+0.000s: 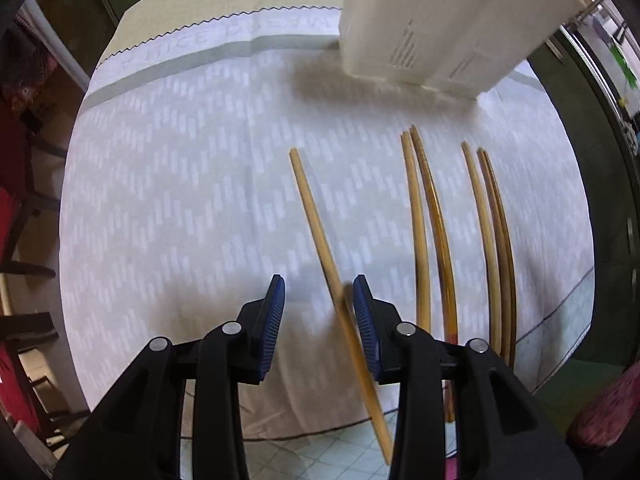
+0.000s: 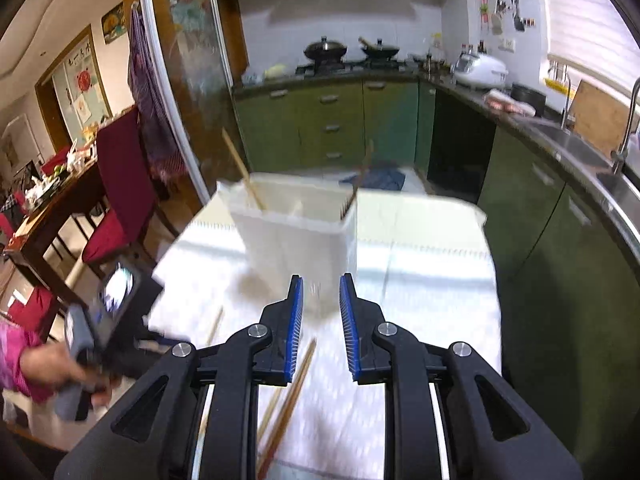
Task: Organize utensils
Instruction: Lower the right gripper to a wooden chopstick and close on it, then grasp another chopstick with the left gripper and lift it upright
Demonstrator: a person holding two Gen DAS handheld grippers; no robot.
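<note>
My left gripper [image 1: 319, 292], jaws apart, straddles the lone chopstick [image 1: 316, 224]; it runs near-to-far, hugging the right pad. Right gripper [image 2: 321, 292] apart, empty.

The worktop [image 1: 168, 200] wears a pale patterned cloth [image 1: 200, 128]. At its far right stands a cream plastic holder [image 1: 432, 28]. Five wooden chopsticks [image 1: 420, 216] lie lengthwise on the cloth, one apart at left [image 1: 308, 204].

Left wrist view steeply down, close over table [image 1: 168, 184]; right slanting toward kitchen; both share holder [image 2: 296, 232]
</note>
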